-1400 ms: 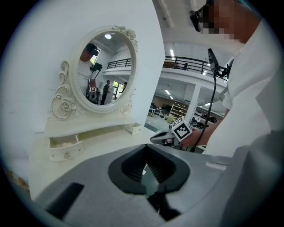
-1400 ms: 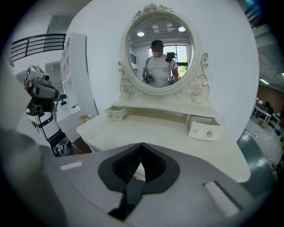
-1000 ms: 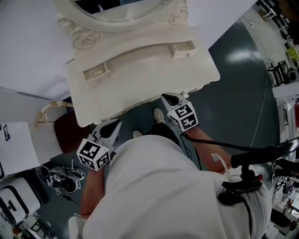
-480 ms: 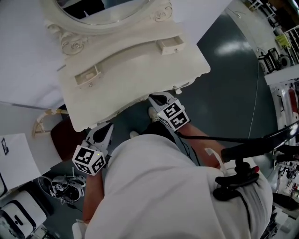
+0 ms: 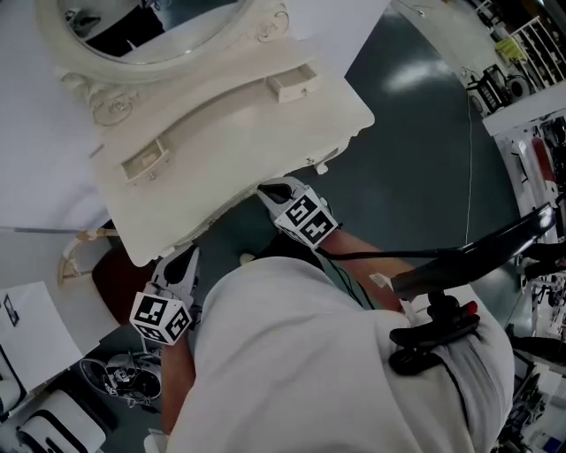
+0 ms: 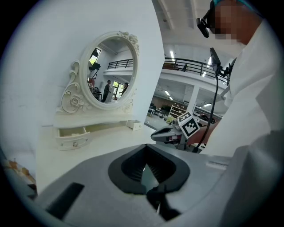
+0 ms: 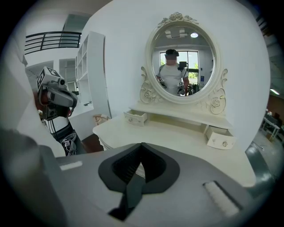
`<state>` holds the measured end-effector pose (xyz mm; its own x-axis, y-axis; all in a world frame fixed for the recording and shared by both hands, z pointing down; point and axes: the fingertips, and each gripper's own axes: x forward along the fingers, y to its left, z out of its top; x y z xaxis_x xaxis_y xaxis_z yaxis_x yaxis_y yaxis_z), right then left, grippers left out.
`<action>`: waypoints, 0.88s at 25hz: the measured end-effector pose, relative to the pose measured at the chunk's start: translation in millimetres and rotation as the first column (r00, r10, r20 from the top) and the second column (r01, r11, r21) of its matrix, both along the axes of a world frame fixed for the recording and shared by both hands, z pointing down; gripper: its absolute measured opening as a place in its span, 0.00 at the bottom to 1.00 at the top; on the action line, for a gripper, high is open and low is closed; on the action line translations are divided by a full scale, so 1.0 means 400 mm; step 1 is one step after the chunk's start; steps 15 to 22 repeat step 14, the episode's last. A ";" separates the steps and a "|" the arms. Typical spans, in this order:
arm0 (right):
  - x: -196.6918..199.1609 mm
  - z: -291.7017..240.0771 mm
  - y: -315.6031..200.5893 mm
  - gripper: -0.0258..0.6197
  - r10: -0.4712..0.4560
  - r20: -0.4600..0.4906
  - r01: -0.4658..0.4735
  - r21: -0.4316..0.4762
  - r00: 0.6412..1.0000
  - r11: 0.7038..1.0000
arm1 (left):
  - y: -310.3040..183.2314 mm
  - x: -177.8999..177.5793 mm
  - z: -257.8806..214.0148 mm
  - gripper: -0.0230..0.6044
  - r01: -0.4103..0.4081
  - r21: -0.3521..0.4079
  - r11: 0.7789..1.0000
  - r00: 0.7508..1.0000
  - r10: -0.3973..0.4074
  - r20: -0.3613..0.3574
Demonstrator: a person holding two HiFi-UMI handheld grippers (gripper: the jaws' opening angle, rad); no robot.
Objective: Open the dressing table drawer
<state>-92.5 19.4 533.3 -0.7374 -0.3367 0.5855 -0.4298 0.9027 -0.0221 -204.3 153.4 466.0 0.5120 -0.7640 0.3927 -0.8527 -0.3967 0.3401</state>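
Note:
The cream dressing table (image 5: 221, 150) fills the upper left of the head view, under its oval mirror (image 5: 133, 26). Two small drawers on its back shelf stand pulled out: the left drawer (image 5: 141, 159) (image 6: 73, 136) (image 7: 135, 117) and the right drawer (image 5: 292, 81) (image 6: 134, 124) (image 7: 220, 138). My left gripper (image 5: 188, 255) (image 6: 143, 167) is shut and empty, just below the table's front edge at the left. My right gripper (image 5: 263, 188) (image 7: 140, 166) is also shut and empty, at the front edge near its middle. Neither touches a drawer.
A stool with a red-brown seat (image 5: 106, 274) stands under the table's left end. Loose gear (image 5: 124, 376) and a white box (image 5: 53, 425) lie on the dark floor at the lower left. Racks (image 5: 504, 62) line the right side. A black cable (image 5: 389, 257) trails from my right arm.
The head view has swung, so the table sits higher and further left. My right gripper has slid slightly left along the table's front edge. Both stay shut.

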 end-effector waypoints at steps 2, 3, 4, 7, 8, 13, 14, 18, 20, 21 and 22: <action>-0.002 0.004 0.001 0.04 0.005 0.001 -0.005 -0.007 1.000 1.000 | 0.000 -0.004 0.002 0.04 0.001 -0.003 1.000 1.000 -0.001 0.001; -0.003 0.006 0.001 0.04 0.007 0.002 -0.007 -0.011 1.000 1.000 | 0.000 -0.005 0.004 0.04 0.000 -0.004 1.000 1.000 0.000 0.001; -0.003 0.006 0.001 0.04 0.008 0.003 -0.008 -0.012 1.000 1.000 | 0.000 -0.005 0.005 0.04 -0.001 -0.005 1.000 1.000 0.001 0.001; -0.004 0.006 -0.002 0.04 0.008 0.006 -0.008 -0.009 1.000 1.000 | -0.004 -0.006 0.005 0.04 -0.005 -0.004 1.000 1.000 0.005 0.001; -0.006 0.005 -0.004 0.04 0.009 0.008 -0.009 -0.006 1.000 1.000 | -0.005 -0.006 0.004 0.04 -0.006 -0.004 1.000 1.000 0.006 0.001; -0.012 0.005 0.004 0.04 -0.004 0.010 0.004 -0.020 1.000 1.000 | -0.002 -0.005 -0.002 0.04 0.003 -0.009 1.000 1.000 -0.003 0.003; -0.014 0.006 0.007 0.04 -0.007 0.010 0.007 -0.025 1.000 1.000 | 0.000 -0.005 -0.003 0.04 0.006 -0.011 1.000 1.000 -0.006 0.004; -0.014 0.006 0.007 0.04 -0.007 0.010 0.007 -0.025 1.000 1.000 | 0.000 -0.005 -0.003 0.04 0.006 -0.011 1.000 1.000 -0.006 0.004; -0.014 0.006 0.007 0.04 -0.007 0.010 0.007 -0.025 1.000 1.000 | 0.000 -0.005 -0.003 0.04 0.006 -0.011 1.000 1.000 -0.006 0.004; -0.014 0.006 0.007 0.04 -0.007 0.010 0.007 -0.025 1.000 1.000 | 0.000 -0.005 -0.003 0.04 0.006 -0.011 1.000 1.000 -0.006 0.004; -0.014 0.006 0.007 0.04 -0.007 0.010 0.007 -0.025 1.000 1.000 | 0.000 -0.005 -0.003 0.04 0.006 -0.011 1.000 1.000 -0.006 0.004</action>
